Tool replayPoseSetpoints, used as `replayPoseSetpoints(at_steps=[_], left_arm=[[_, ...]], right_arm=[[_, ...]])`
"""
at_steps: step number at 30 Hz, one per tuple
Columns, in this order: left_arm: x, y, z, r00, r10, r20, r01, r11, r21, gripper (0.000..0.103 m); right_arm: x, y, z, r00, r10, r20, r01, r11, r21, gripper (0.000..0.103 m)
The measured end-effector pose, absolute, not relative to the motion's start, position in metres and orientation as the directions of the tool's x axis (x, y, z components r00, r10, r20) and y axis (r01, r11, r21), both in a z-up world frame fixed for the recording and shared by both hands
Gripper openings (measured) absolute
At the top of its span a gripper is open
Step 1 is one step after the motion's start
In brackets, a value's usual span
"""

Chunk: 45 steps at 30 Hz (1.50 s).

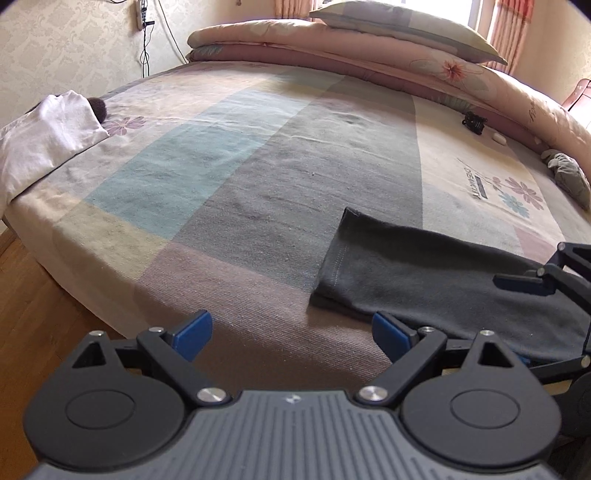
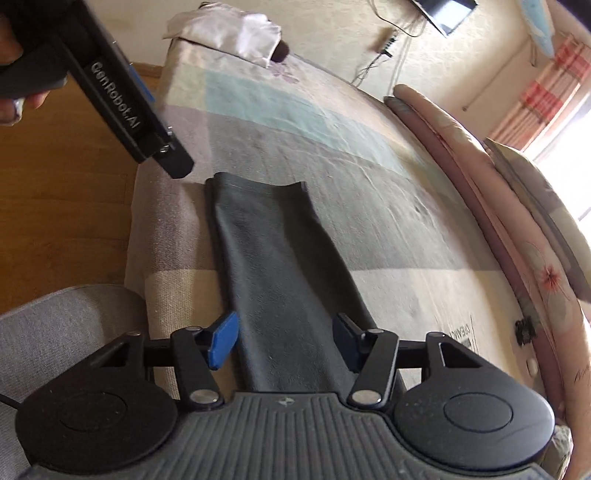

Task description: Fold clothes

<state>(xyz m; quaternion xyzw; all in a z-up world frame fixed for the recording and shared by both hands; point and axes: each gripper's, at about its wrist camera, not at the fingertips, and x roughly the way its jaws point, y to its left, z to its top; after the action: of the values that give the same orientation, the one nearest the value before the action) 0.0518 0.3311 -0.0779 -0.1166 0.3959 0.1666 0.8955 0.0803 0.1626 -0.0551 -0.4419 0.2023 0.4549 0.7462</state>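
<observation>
Dark grey knit garment (image 2: 280,273), soft jersey with a stitched hem at its far end, folded into a long narrow strip, lies flat on the bed (image 1: 229,206) near the front edge. Bed sheet is coarse woven cotton in faded colour blocks: pale blue, grey, cream, mauve, with flower prints. Left gripper (image 1: 291,334) has its blue-padded fingers (image 1: 194,332) spread wide, nothing between them, hovering over bare sheet; the strip's hemmed end lies just beside its right finger. Right gripper (image 2: 282,343) is also spread wide, fingers (image 2: 223,341) straddling the strip, one on each side; contact cannot be told. Folded pink quilt (image 1: 369,48) with a pillow (image 1: 402,26) on top at the far side; crumpled white cloth (image 1: 48,140) at the left corner.
</observation>
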Motion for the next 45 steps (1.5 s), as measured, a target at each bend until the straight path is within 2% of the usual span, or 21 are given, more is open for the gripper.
replayPoseSetpoints(at_steps=[5, 7, 10, 15, 18, 23, 31, 41, 44, 45], left_arm=[[0.054, 0.338, -0.082, 0.650, 0.172, -0.740, -0.384, 0.915, -0.124, 0.093], [0.054, 0.342, -0.083, 0.666, 0.141, -0.732, -0.373, 0.913, -0.164, 0.093], [0.054, 0.351, -0.086, 0.695, 0.059, -0.717, -0.359, 0.892, -0.275, 0.093], [0.060, 0.357, -0.088, 0.697, 0.016, -0.717, -0.360, 0.872, -0.331, 0.093], [0.063, 0.358, -0.090, 0.709, -0.039, -0.704, -0.336, 0.859, -0.386, 0.093], [0.069, 0.362, -0.103, 0.743, -0.246, -0.623, -0.268, 0.743, -0.613, 0.093], [0.095, 0.368, -0.138, 0.737, -0.393, -0.550, -0.260, 0.586, -0.768, 0.095], [0.124, 0.377, -0.149, 0.792, -0.368, -0.487, -0.232, 0.556, -0.798, 0.095], [0.129, 0.375, -0.149, 0.799, -0.359, -0.482, -0.217, 0.576, -0.788, 0.096], [0.130, 0.374, -0.150, 0.804, -0.356, -0.476, -0.206, 0.584, -0.785, 0.096]], right_arm=[[0.066, 0.182, -0.065, 0.491, 0.511, -0.706, -0.847, 0.092, -0.523, 0.045], [0.062, 0.189, -0.072, 0.502, 0.501, -0.705, -0.830, 0.048, -0.556, 0.035], [0.053, 0.194, -0.081, 0.511, 0.495, -0.703, -0.805, -0.011, -0.593, 0.027], [0.045, 0.200, -0.089, 0.546, 0.501, -0.672, -0.757, -0.049, -0.652, 0.024], [0.048, 0.200, -0.088, 0.552, 0.499, -0.668, -0.760, -0.029, -0.649, 0.009], [0.056, 0.193, -0.072, 0.521, 0.519, -0.678, -0.808, 0.044, -0.587, 0.009], [0.059, 0.178, -0.061, 0.500, 0.542, -0.676, -0.838, 0.106, -0.535, 0.009], [0.061, 0.160, -0.051, 0.500, 0.550, -0.669, -0.848, 0.157, -0.505, 0.009], [0.060, 0.156, -0.051, 0.493, 0.551, -0.673, -0.856, 0.170, -0.488, 0.015], [0.060, 0.153, -0.049, 0.481, 0.555, -0.679, -0.865, 0.176, -0.470, 0.025]])
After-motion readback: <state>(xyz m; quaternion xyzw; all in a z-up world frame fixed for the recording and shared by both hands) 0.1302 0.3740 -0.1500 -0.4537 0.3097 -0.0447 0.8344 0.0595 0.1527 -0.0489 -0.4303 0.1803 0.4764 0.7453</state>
